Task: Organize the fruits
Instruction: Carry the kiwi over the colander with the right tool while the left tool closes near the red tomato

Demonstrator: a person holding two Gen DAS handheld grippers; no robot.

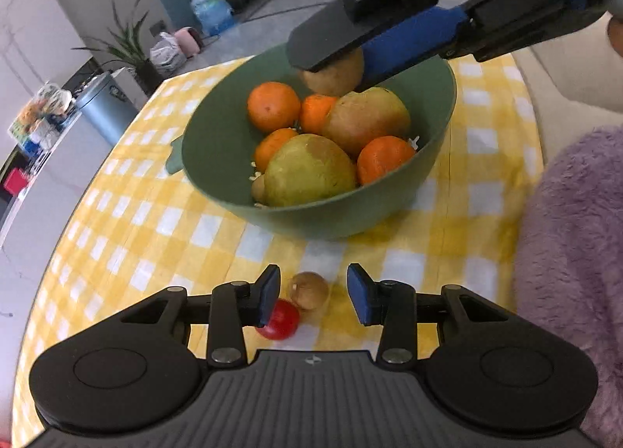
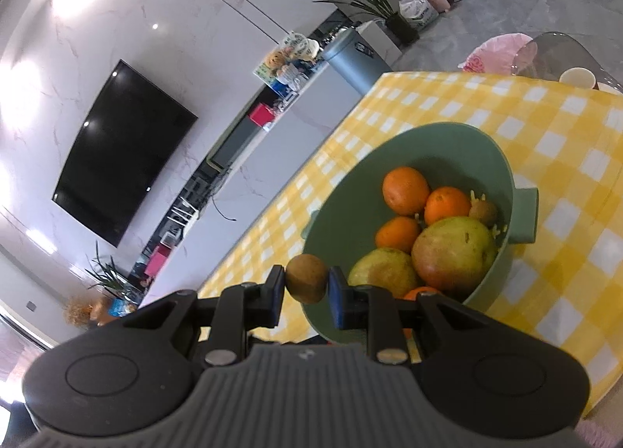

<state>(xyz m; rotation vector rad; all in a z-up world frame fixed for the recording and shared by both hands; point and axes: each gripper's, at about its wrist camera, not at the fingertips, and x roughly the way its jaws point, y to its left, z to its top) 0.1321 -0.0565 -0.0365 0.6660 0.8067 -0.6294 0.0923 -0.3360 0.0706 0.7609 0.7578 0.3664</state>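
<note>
While fingers [image 2: 277,292] pinch round brown fruit [image 2: 307,279] | smooth green bowl [image 2: 350,191]

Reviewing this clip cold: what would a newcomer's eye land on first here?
The green bowl on the yellow checked cloth, heaped with oranges and two large pears. Above its rim, the right hand-held gripper is shut on a small brown fruit. The left hand-held gripper stands open over another brown fruit and a red one on the cloth.

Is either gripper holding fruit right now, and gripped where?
The right gripper pinches a small brown fruit across its sides. The left gripper holds nothing.
</note>
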